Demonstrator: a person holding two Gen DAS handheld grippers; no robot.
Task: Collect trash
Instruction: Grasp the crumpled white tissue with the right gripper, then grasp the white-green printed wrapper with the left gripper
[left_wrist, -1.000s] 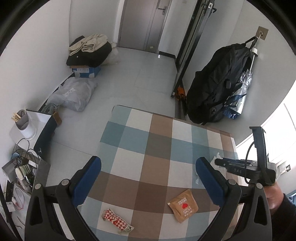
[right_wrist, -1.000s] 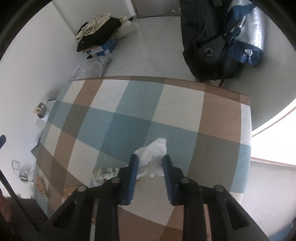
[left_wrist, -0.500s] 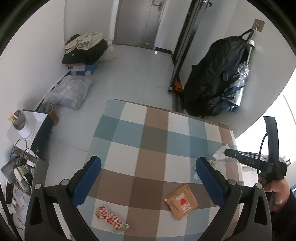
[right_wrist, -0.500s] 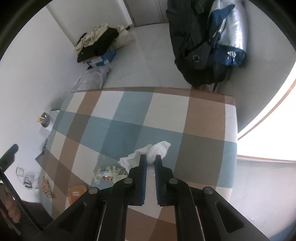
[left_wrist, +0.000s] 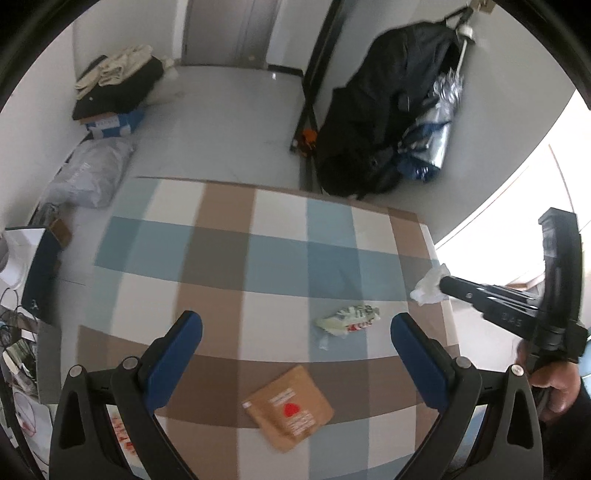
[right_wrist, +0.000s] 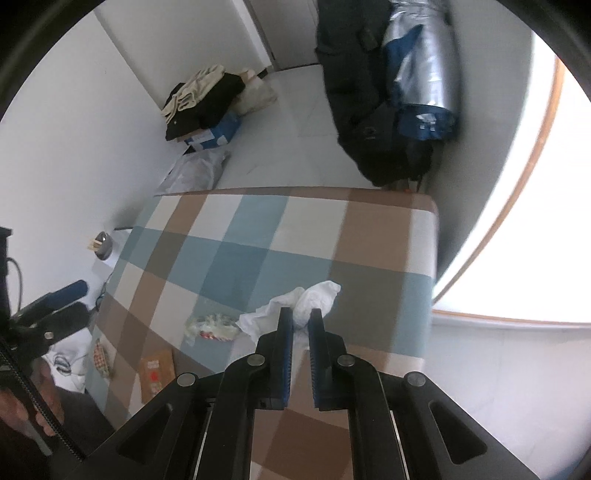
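My right gripper (right_wrist: 300, 314) is shut on a crumpled white tissue (right_wrist: 314, 297) and holds it above the checked table (right_wrist: 258, 236); it also shows in the left wrist view (left_wrist: 441, 282) with the tissue (left_wrist: 426, 286) at its tip. My left gripper (left_wrist: 295, 330) is open and empty above the table's near side. On the table lie a crumpled green-and-red wrapper (left_wrist: 349, 317), a brown packet with a red heart (left_wrist: 290, 408) and a red-and-white wrapper (left_wrist: 122, 434), partly hidden behind my left finger.
A black backpack with a silver-blue bundle (left_wrist: 388, 122) hangs on the wall beyond the table. Clothes on a box (left_wrist: 114, 88) and a grey bag (left_wrist: 88, 173) lie on the floor at the left. A bright window (right_wrist: 524, 240) is at the right.
My right gripper closed on the tissue and lifted it off the table. The left gripper moved forward and to the right over the table.
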